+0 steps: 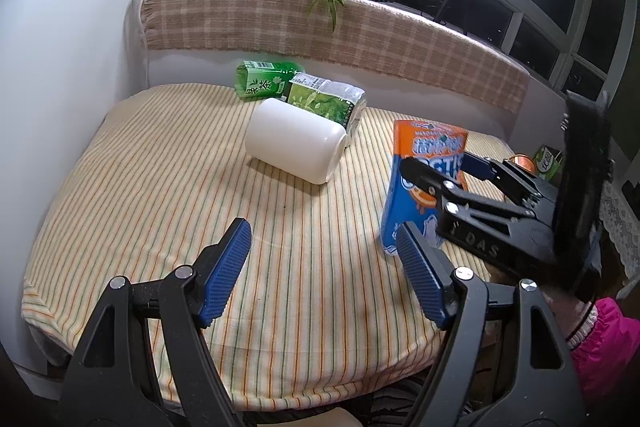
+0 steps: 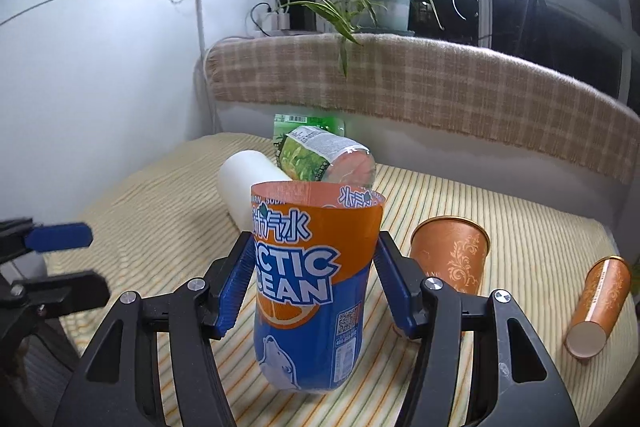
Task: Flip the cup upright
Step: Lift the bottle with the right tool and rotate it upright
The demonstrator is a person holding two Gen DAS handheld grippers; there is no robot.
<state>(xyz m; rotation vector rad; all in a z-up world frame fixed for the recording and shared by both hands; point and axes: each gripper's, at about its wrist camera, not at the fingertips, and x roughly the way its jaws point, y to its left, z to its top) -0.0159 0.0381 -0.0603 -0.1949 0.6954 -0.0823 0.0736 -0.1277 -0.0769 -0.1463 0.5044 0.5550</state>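
An orange-and-blue cut-bottle cup marked ARCTIC OCEAN stands upright on the striped table, open end up. My right gripper has its blue pads against both sides of the cup, shut on it. In the left wrist view the same cup stands at the right with the right gripper around it. My left gripper is open and empty, low over the table's front. A white cup lies on its side in the middle, also in the right wrist view.
Two green cut-bottle cups lie at the back. An orange paper cup stands upright at the right and another lies on its side near the right edge. A plaid-covered sill backs the table.
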